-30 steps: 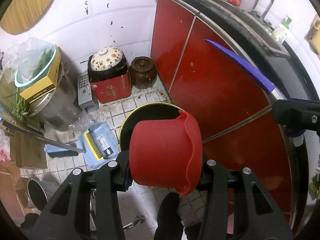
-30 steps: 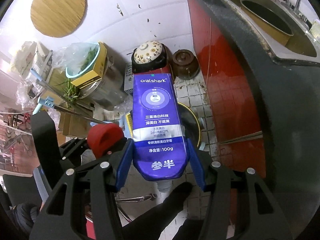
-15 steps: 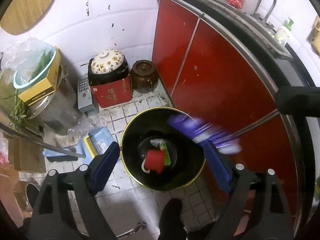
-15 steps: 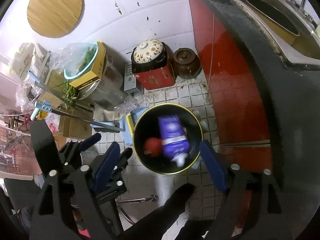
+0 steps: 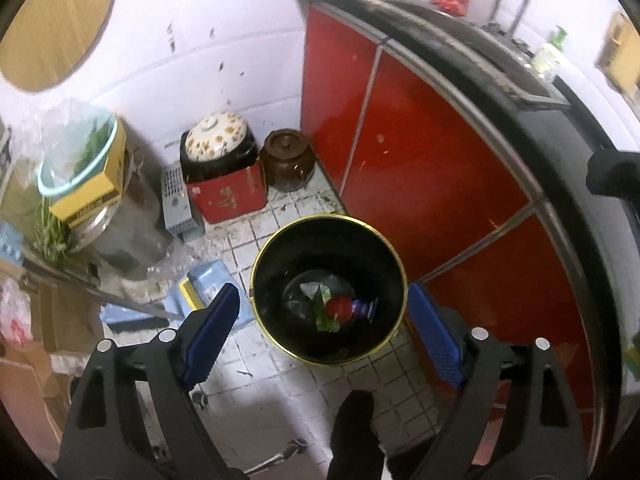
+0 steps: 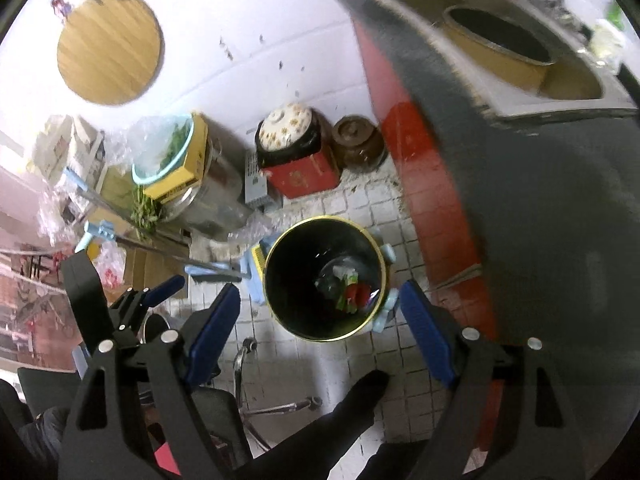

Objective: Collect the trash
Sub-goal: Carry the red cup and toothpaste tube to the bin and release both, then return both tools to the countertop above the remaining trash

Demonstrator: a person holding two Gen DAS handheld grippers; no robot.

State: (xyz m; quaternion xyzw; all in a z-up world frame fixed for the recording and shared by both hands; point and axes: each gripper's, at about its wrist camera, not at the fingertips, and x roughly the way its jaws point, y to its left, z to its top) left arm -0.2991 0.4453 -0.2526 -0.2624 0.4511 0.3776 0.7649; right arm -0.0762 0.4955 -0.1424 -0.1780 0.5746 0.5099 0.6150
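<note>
Now both grippers, left (image 5: 322, 338) and right (image 6: 320, 330), hang above the bin (image 5: 388, 248), jaws wide apart, empty. Inside it the red cup (image 5: 339, 307) touches the purple tube (image 5: 363, 307); their axes are unclear.

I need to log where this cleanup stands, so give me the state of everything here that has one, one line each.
left gripper: open, empty, above the bin.
right gripper: open, empty, above the bin.
trash bin: upright on the floor, uncovered, trash at the bottom.
red cup: lying in the bin.
purple toothpaste box: lying in the bin beside the cup.
brown jar: lid on.
cabinet doors: shut.
</note>
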